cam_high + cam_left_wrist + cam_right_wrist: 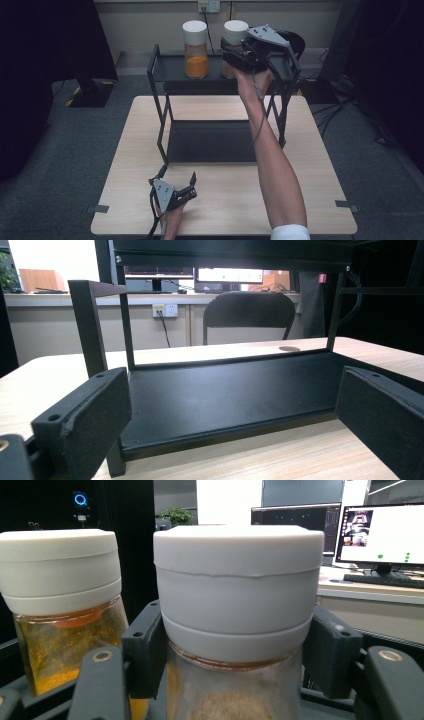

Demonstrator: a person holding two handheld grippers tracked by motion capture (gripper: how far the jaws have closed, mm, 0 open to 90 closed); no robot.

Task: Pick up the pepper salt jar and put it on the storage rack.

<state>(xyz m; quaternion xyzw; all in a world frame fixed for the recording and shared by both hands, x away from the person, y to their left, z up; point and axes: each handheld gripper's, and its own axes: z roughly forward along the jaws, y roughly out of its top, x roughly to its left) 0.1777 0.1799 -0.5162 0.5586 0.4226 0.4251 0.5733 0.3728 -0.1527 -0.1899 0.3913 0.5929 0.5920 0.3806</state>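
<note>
A black two-tier rack [159, 80] stands at the back of the wooden table [125, 150]. Two white-lidded jars sit on its top shelf: one with orange powder [196, 50] and, to its right, one with tan powder [235, 29]. My right gripper [231, 56] is raised to the shelf and shut on the tan jar [237, 580], its pads [142, 652] pressing just under the lid. The orange jar [60, 575] stands close beside it. My left gripper [177, 176] rests low near the table's front edge. It is open and empty [235, 420], facing the rack's lower shelf [225, 395].
Grey carpet surrounds the table. A wall socket [209, 6] and a dark chair [247, 315] lie behind the rack. Lit monitors [385, 535] stand on a desk beyond the jars. The rack's front left post [90, 325] is close to my left jaw.
</note>
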